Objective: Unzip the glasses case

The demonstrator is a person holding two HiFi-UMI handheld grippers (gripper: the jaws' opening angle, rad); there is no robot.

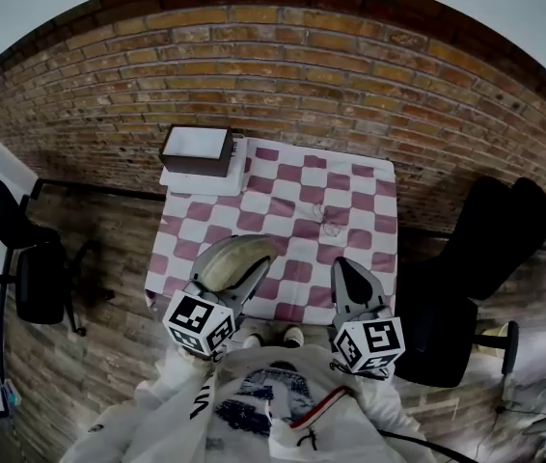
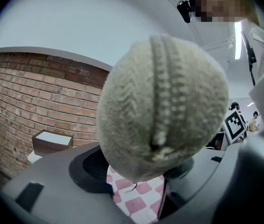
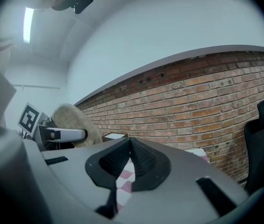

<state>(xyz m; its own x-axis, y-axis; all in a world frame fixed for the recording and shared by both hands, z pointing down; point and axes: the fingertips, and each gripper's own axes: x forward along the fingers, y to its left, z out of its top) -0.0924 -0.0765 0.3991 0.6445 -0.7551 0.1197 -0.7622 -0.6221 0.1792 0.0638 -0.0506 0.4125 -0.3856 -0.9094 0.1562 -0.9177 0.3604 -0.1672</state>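
Note:
The beige knitted glasses case [image 2: 162,106] is clamped between the jaws of my left gripper [image 2: 141,171], its zip line running up the face toward the camera. In the head view the glasses case [image 1: 236,261] is held above the near left part of the checked table [image 1: 302,230], in my left gripper [image 1: 232,280]. My right gripper [image 1: 348,280] hangs over the table's near right part, its jaws shut with nothing between them; its pads [image 3: 139,155] meet. From the right gripper view the glasses case [image 3: 71,120] shows at the left.
A brown box with a white top [image 1: 197,149] stands at the table's far left corner. A small pair of glasses [image 1: 331,225] lies mid-table. Black chairs stand at the right [image 1: 490,249] and left [image 1: 32,268]. A brick wall [image 1: 292,75] lies beyond.

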